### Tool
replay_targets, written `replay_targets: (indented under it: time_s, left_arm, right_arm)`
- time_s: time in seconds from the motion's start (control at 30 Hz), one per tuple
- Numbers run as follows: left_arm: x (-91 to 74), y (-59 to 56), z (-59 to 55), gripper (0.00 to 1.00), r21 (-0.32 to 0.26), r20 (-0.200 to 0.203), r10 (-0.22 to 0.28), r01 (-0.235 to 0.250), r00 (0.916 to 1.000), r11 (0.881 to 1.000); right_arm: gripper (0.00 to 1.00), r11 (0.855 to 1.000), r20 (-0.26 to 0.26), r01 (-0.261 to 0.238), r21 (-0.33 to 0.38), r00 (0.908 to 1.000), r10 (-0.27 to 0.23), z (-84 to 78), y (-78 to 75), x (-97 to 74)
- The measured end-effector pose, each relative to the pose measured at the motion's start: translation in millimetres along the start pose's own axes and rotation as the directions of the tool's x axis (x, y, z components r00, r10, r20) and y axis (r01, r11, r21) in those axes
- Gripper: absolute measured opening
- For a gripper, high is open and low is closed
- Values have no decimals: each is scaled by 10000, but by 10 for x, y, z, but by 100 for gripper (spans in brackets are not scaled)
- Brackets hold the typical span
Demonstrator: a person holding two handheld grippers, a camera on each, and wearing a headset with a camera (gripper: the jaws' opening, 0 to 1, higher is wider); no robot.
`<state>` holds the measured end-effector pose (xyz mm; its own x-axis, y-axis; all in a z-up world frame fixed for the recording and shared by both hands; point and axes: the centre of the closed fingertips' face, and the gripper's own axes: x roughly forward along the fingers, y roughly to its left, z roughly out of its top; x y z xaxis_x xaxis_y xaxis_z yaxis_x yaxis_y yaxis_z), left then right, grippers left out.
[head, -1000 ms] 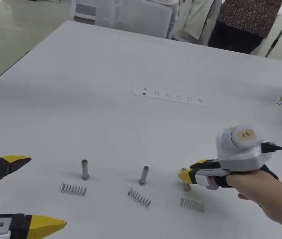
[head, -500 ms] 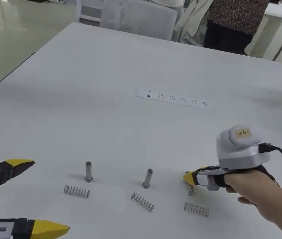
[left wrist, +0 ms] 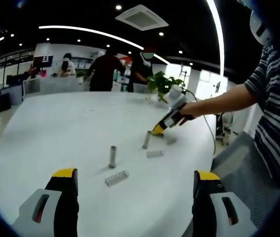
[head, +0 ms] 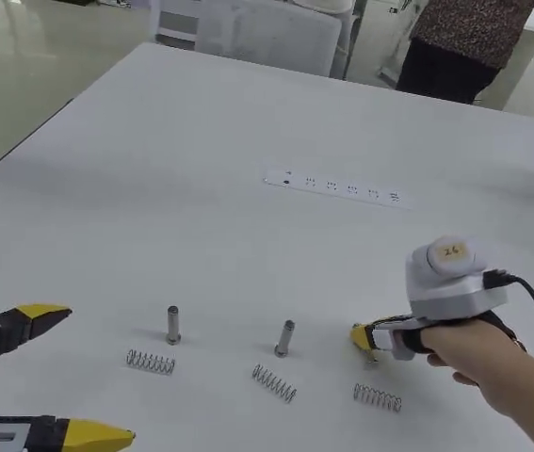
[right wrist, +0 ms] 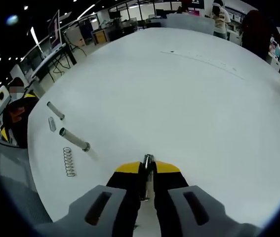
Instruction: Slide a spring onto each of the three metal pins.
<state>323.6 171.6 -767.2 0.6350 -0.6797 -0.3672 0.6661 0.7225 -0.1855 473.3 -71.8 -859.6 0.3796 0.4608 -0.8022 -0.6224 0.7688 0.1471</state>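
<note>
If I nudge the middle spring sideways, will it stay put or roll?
The middle spring lies on its side on the smooth white table, so it would probably roll if pushed across its axis. Its thin open coils suggest it is light and may squash if pinched hard.

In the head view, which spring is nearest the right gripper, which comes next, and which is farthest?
1. Right spring, beside the right gripper holding a pin.
2. Middle spring, near the middle pin.
3. Left spring, near the left pin, far left.
</note>
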Motion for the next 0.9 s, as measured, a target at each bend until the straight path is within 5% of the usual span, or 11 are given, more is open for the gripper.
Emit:
replay_targets:
  time_s: [0.9]
  left_arm:
    - [7,-58,-30,93,105,-104,-113,114,9999,9999]
  right_arm:
    - [5,9988,1213,12,-492,9926,48,-9,99,-353]
